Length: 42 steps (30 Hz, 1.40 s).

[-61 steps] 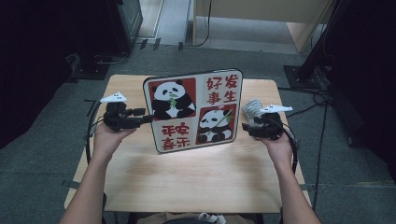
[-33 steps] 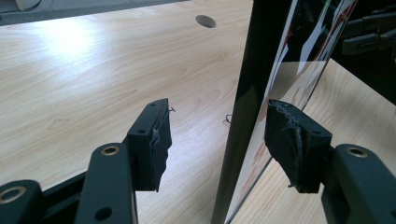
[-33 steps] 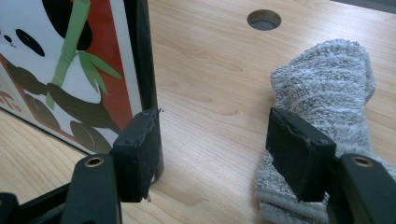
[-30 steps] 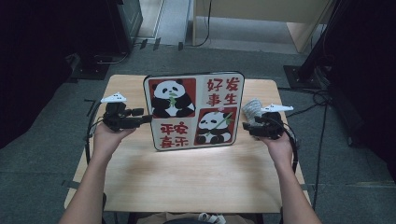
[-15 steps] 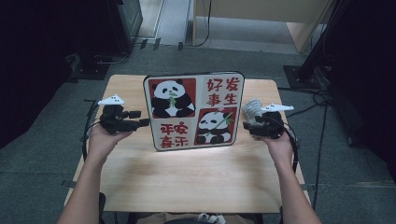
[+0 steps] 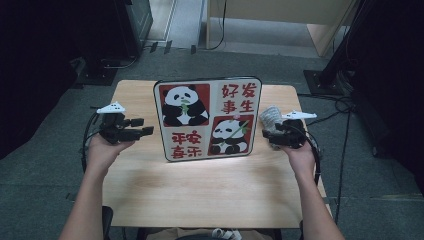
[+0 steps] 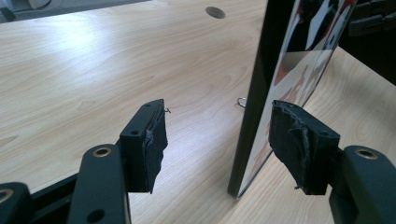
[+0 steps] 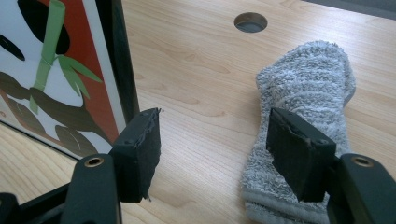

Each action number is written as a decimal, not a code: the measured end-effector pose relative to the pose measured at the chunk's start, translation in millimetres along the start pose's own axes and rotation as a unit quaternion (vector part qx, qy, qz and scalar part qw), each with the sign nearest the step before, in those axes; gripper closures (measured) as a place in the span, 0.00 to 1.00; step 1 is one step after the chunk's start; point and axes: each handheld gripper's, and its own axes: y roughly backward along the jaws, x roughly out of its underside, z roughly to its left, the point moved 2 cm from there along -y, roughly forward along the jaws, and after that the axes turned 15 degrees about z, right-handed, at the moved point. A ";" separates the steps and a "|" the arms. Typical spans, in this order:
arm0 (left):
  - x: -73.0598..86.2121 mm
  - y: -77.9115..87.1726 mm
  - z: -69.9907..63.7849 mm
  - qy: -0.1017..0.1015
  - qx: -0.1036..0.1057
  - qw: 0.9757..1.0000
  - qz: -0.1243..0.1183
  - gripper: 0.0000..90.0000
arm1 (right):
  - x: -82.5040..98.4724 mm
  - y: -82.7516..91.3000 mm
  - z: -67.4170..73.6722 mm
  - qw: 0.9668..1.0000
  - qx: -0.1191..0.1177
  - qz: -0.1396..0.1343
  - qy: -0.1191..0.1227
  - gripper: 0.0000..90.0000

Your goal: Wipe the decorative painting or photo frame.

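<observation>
Panda picture board (image 6: 207, 119): upright at frame centre on the surface (image 6: 210, 190), leaning back, released. Left hand-held gripper (image 6: 145, 126): at centre left, jaws just opened wide, board edge between them, untouched. Right hand-held gripper (image 6: 266, 134): at centre right, jaws wide, empty, over grey cloth (image 8: 299, 135). Standing appears done; wiping looks pending

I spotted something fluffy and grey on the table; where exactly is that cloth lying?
In the high view the grey cloth lies on the wooden table near its right edge, between the panda picture board and the right gripper.
</observation>
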 end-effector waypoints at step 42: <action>19.1 -10.3 26.1 0.026 -0.072 0.996 0.041 0.40 | 2.5 -4.8 -4.6 1.000 -0.003 0.015 -0.003 0.38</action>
